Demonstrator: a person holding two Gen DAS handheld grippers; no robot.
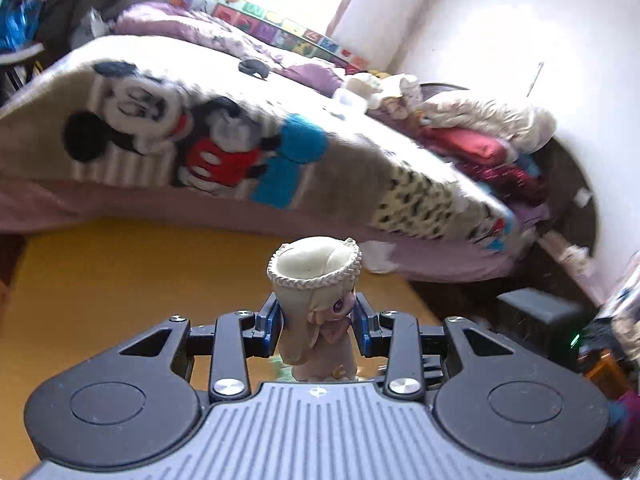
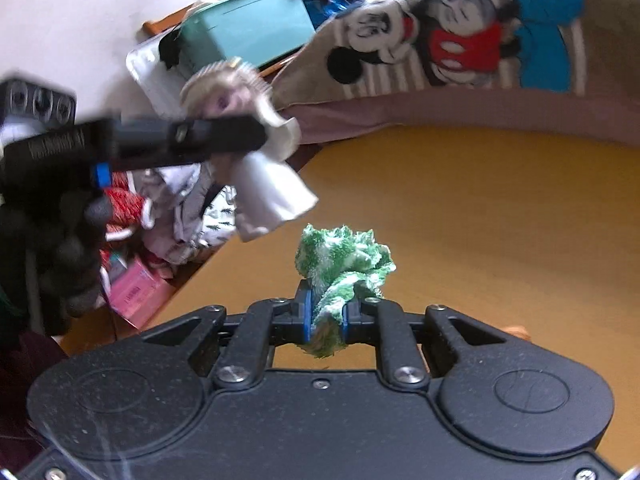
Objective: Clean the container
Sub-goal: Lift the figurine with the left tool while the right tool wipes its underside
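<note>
Left hand-held gripper (image 1: pixel 319 326), lower centre of the left wrist view, is clamped on the figurine-shaped container (image 1: pixel 316 300) — blue pads press its sides at about face height. The container stands upright btwn the fingers: cream hollow top w/ a braided rim, open mouth facing up, a doll face w/ a purple eye on the right side, pinkish base partly hidden by the gripper body. Behind it lies the yellow surface (image 1: pixel 120 280), and beyond that a bed (image 1: pixel 240 216) covered by a Mickey Mouse blanket (image 1: pixel 180 128). A pile of clothes (image 1: pixel 480 152) sits at the right of the frame, against the white wall.

Right hand-held gripper (image 2: pixel 325 316), lower centre of the right wrist view, is closed tight on a green-and-white cloth (image 2: pixel 340 268) — the bunched terry fabric sticks out fwd past the pads and a bit hangs below them. In the same view the container (image 2: pixel 256 160) shows at upper left, blurred, held in the air by the left hand-held gripper (image 2: pixel 224 136), whose dark finger crosses in front of it. Cloth and container are apart, the container being up and left of the cloth. Yellow surface (image 2: pixel 480 220) fills the right half; the blanket (image 2: pixel 460 32) runs along the top, a teal box (image 2: pixel 248 28) sits at top centre, and clutter incl. a pink box (image 2: pixel 136 292) lies at lower left.
</note>
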